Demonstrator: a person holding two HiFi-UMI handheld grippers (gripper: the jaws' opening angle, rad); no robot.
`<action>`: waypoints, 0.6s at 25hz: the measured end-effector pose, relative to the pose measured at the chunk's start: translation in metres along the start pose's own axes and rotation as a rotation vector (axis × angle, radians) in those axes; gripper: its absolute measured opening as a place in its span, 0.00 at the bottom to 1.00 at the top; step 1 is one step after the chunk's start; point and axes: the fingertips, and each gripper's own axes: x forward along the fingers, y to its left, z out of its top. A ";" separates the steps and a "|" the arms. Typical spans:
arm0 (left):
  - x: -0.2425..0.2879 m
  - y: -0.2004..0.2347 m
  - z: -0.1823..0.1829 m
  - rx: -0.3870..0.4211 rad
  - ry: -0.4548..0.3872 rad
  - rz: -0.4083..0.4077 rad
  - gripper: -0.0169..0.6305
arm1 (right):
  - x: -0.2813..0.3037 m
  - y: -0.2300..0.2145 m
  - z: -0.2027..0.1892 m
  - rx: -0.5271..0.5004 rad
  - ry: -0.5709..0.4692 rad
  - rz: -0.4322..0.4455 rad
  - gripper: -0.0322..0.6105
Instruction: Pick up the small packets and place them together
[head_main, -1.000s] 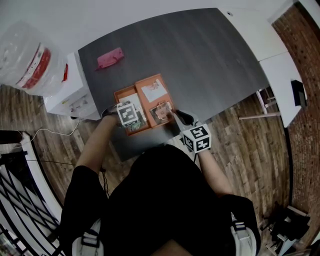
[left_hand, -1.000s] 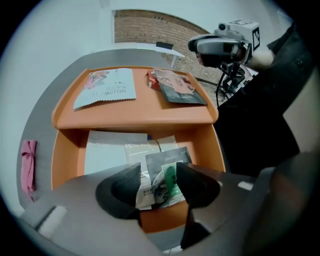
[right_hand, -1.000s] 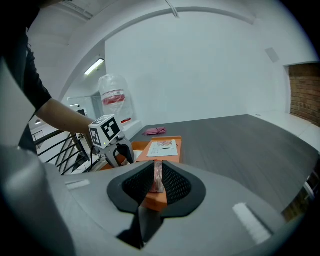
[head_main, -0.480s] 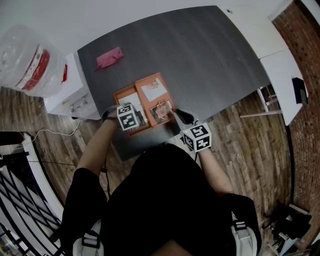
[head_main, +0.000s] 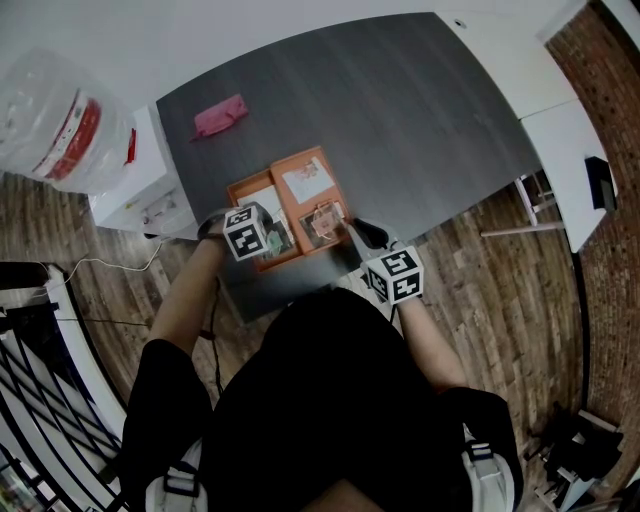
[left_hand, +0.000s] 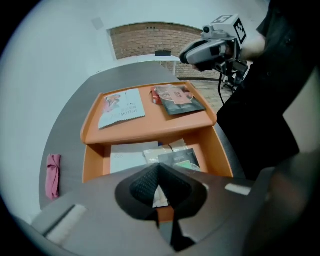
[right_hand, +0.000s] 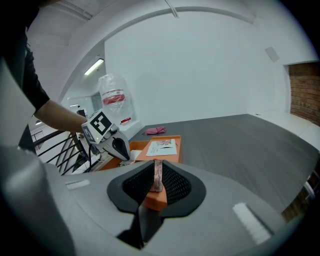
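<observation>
An orange two-level tray (head_main: 262, 183) lies at the near edge of the dark table. Its raised shelf (left_hand: 145, 131) carries a white printed packet (left_hand: 122, 107) and a dark packet (left_hand: 181, 101) with a pinkish one on it. The lower compartment holds a white sheet (left_hand: 125, 159), a beige packet and a dark green packet (left_hand: 181, 160). My left gripper (left_hand: 159, 186) hangs over that lower compartment, shut, with a pale packet's edge (left_hand: 159, 196) between its pads. My right gripper (right_hand: 157, 177) is shut on a pinkish packet (right_hand: 158, 174) held on edge above the tray's corner.
A pink cloth (head_main: 220, 115) lies at the table's far left corner. A white cabinet (head_main: 140, 195) and a clear bag with a red band (head_main: 60, 120) stand left of the table. Wooden floor surrounds the table (head_main: 420, 110).
In the head view my left gripper has shifted a little left and up over the tray's lower compartment. The right gripper has stayed where it was with its packet.
</observation>
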 end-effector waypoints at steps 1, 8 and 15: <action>-0.002 -0.001 0.001 0.002 -0.005 -0.010 0.02 | 0.000 0.000 0.000 -0.001 0.000 0.002 0.13; 0.013 -0.015 0.003 -0.009 0.041 -0.105 0.30 | 0.000 0.004 0.002 -0.009 -0.001 0.012 0.13; 0.020 -0.025 0.005 -0.002 0.076 -0.146 0.47 | -0.006 -0.002 -0.001 0.005 -0.002 -0.010 0.13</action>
